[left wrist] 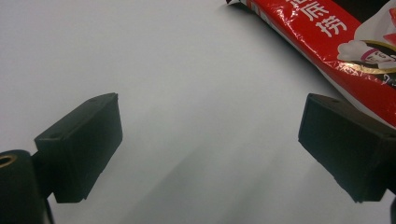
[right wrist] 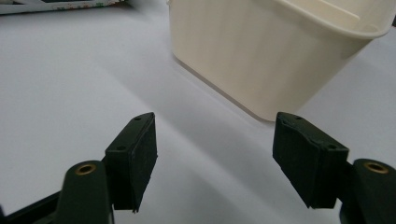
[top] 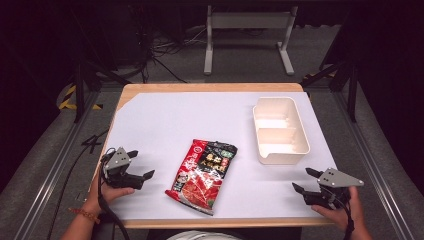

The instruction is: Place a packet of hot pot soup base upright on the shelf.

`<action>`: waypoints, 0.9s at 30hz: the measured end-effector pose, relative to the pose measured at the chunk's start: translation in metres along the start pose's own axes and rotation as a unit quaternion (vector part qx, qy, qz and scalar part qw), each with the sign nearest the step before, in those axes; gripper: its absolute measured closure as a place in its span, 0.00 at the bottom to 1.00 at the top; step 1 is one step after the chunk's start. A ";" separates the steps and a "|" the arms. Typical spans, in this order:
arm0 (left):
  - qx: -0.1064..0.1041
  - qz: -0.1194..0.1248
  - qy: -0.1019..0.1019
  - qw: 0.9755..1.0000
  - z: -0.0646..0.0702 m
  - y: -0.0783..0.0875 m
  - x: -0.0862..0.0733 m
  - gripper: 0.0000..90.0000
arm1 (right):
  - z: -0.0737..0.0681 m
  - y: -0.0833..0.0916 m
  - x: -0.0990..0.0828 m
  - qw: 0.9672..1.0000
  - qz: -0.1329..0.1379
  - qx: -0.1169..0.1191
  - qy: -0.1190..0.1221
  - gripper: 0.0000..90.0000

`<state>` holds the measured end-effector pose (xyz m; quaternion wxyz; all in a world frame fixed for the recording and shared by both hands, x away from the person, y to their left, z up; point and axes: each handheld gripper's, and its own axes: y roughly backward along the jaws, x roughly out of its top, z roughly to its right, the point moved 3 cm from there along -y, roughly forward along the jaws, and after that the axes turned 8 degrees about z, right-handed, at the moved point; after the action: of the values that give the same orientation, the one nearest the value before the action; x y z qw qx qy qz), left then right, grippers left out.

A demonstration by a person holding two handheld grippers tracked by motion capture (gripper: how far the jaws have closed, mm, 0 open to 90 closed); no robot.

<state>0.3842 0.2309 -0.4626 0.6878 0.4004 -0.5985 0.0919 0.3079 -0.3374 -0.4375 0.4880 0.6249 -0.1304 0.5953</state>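
One red food packet (top: 202,175) is counted on the bench (top: 160,120), beside the left jaws. One cream two-compartment tray (top: 280,131) is counted ahead of the right jaws. Two grippers are counted.

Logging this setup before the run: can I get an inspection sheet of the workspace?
Surface: white sheet on a wooden table.
Job's things: red food packet lying flat mid-table; cream two-compartment tray to its right, with nothing in it.
Clutter: nothing seen.
Grippers: left gripper and right gripper both open, holding nothing, at the near corners.
Cables: one trails from the left gripper; more on the floor behind.
Surroundings: dark room, grey metal stand beyond the table.
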 end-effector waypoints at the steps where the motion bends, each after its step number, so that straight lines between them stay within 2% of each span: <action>1: 0.001 -0.001 -0.002 1.000 0.000 0.000 0.000 0.08 | 0.000 0.000 0.000 1.000 0.002 0.000 -0.001 0.34; 7: -0.001 -0.004 -0.004 1.000 0.002 0.000 0.000 0.08 | -0.009 0.003 0.008 1.000 0.005 0.021 0.009 0.36; 13: -0.007 -0.005 -0.002 1.000 0.004 0.000 0.000 0.08 | -0.033 0.002 0.027 0.998 0.001 0.053 0.029 0.39; 15: -0.008 -0.006 -0.003 1.000 0.005 -0.001 0.000 0.08 | -0.042 0.000 0.039 0.998 0.012 0.065 0.025 0.39; 16: -0.009 -0.007 -0.004 1.000 0.005 -0.001 0.000 0.08 | -0.042 0.000 0.039 0.998 0.012 0.065 0.025 0.39; 24: -0.013 -0.014 -0.006 1.000 0.007 -0.003 -0.001 0.08 | -0.071 -0.014 0.079 0.992 0.021 0.115 0.049 0.38; 27: -0.014 -0.014 -0.006 1.000 0.008 -0.003 -0.001 0.08 | -0.076 -0.019 0.088 0.991 0.021 0.122 0.054 0.37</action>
<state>0.3797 0.2243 -0.4647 0.6913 0.3992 -0.5980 0.0715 0.2974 -0.2332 -0.3833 0.4022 0.6437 -0.0429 0.6497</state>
